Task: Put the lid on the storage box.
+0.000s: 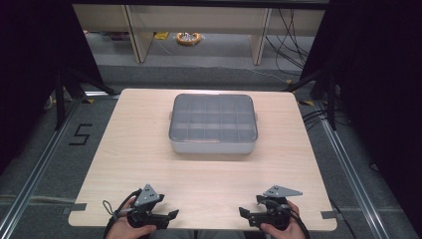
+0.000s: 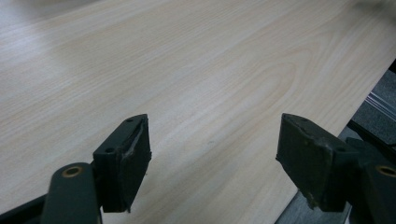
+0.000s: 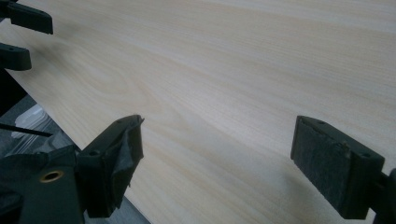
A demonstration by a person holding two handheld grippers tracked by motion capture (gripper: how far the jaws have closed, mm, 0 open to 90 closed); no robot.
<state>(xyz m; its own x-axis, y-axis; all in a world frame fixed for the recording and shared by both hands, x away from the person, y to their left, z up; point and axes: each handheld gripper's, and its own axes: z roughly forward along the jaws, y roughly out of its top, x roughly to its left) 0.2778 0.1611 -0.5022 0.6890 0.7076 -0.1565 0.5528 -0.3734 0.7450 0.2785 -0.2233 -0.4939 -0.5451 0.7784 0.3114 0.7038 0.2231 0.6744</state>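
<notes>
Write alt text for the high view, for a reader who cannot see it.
A closed grey compartment box with a clear lid sits mid-table on a light wooden table. At the near edge, two hands hold the left gripper and right gripper, both open and empty, pointing toward each other.

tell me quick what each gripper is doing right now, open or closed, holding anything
left gripper: open, nothing between its fingers, bare table below.
right gripper: open, fingers wide apart, holding nothing.
</notes>
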